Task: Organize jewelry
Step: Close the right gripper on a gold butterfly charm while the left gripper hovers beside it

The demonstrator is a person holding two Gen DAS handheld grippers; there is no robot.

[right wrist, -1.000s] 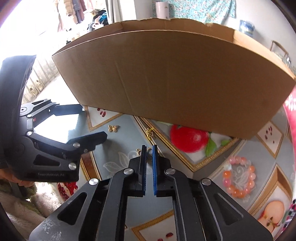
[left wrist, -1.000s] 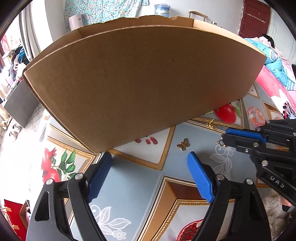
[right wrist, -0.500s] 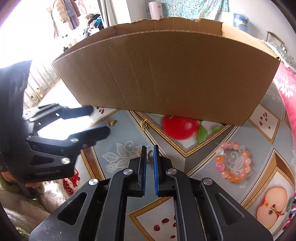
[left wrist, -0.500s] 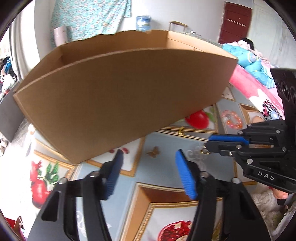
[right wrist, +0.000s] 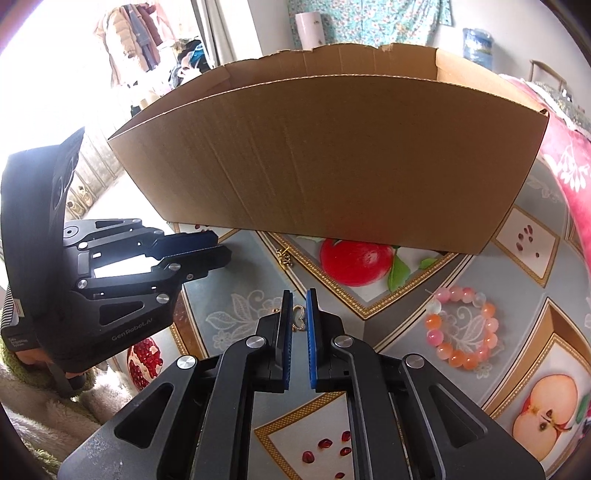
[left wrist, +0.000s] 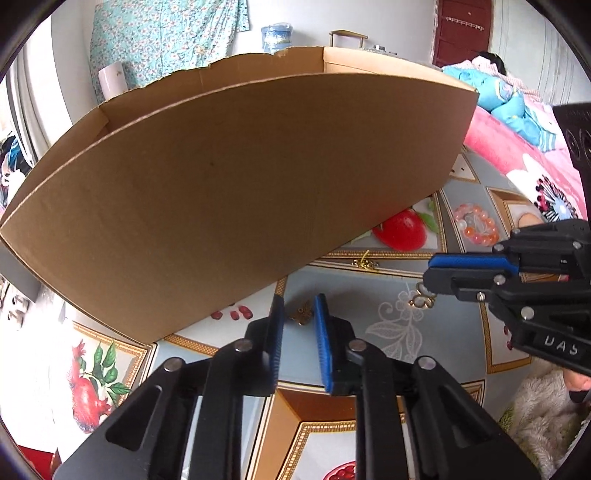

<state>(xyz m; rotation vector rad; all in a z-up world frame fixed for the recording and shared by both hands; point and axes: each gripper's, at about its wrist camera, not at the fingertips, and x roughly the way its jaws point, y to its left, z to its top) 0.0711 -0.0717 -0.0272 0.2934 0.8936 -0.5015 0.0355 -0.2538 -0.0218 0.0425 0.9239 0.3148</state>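
A large cardboard box (left wrist: 236, 192) stands on the patterned tablecloth; it also shows in the right wrist view (right wrist: 343, 166). My left gripper (left wrist: 299, 314) has its blue pads narrowed around a small gold butterfly charm (left wrist: 303, 314) lying on the cloth; contact is unclear. My right gripper (right wrist: 297, 306) is nearly shut around a gold heart-shaped piece (right wrist: 298, 318), seen in the left wrist view (left wrist: 421, 299) under its tip. A gold chain piece (left wrist: 364, 263) lies near the box. A pink and orange bead bracelet (right wrist: 461, 328) lies to the right.
The tablecloth (right wrist: 424, 424) carries fruit prints. A bed with pink bedding (left wrist: 517, 155) is at the right. A white cup (left wrist: 112, 79) and a water jug (left wrist: 277, 35) stand behind the box. A fluffy cloth (left wrist: 539, 410) lies at the table's near edge.
My left gripper has narrowed from wide open and moved forward to the butterfly charm. My right gripper stays nearly shut at the heart piece.
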